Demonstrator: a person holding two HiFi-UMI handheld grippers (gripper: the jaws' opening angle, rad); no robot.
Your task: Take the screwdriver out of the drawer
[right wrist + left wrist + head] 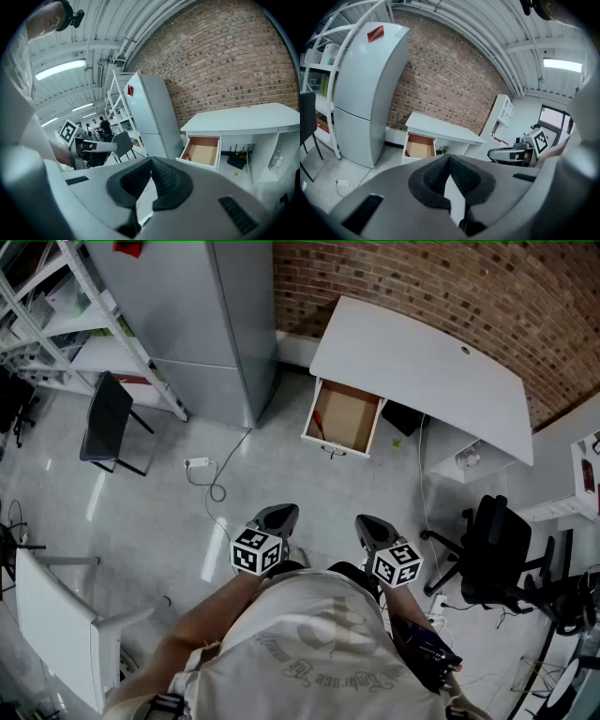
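Note:
The white desk stands against the brick wall, its wooden drawer pulled open. A screwdriver with a red handle lies along the drawer's left side; it also shows as a small red mark in the left gripper view and the right gripper view. I stand well back from the desk. My left gripper and right gripper are held side by side at chest level, both pointing toward the drawer. Each one's padded jaws meet at the tips, with nothing between them.
A grey fridge stands left of the desk, with metal shelving and a dark chair beyond it. A white cable and charger lie on the floor. A black office chair is at the right, a white table at the lower left.

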